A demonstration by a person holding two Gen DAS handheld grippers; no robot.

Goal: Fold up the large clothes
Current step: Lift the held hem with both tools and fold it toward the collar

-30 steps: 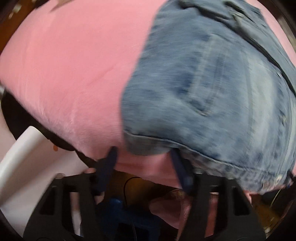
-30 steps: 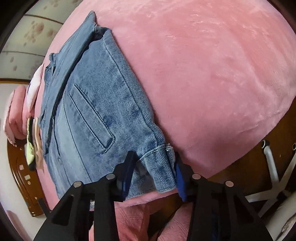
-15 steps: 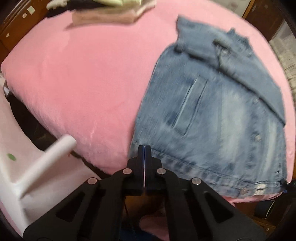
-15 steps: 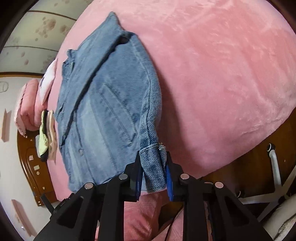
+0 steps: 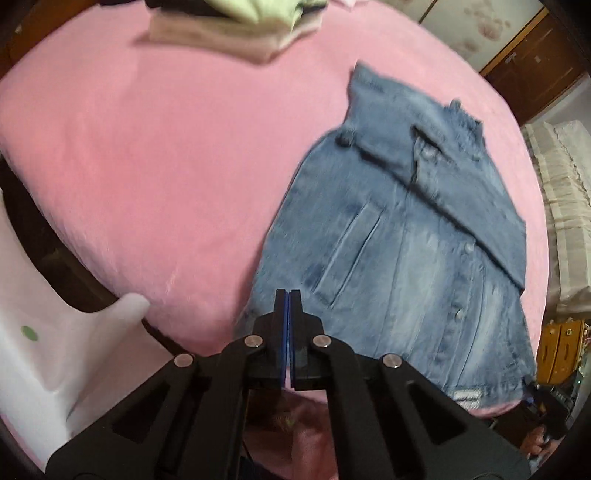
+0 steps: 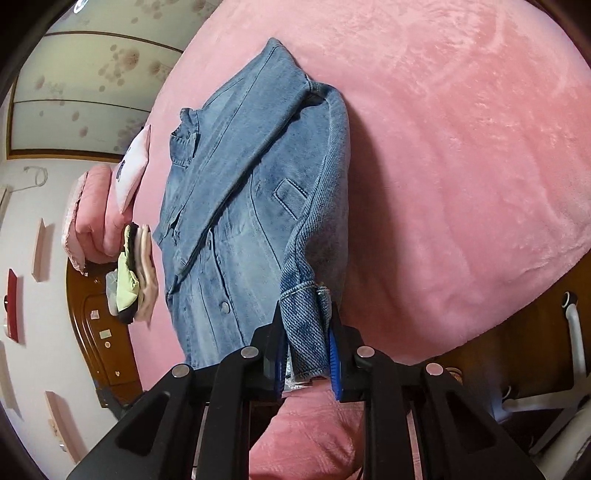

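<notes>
My right gripper [image 6: 306,345] clamps the denim jacket's [image 6: 236,206] stiff, heavy cuff [image 6: 303,332], my best hold; my left gripper [image 5: 289,314] closed empty.

No text or label (blurred or otherwise) can be read anywhere.

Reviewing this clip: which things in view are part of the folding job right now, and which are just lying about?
In the job:
- denim jacket
- right gripper, shut on the jacket's cuff
- left gripper, shut, nothing in it
- pink blanket under the jacket

Lying about:
- stack of folded clothes
- pillow
- white chair
</notes>
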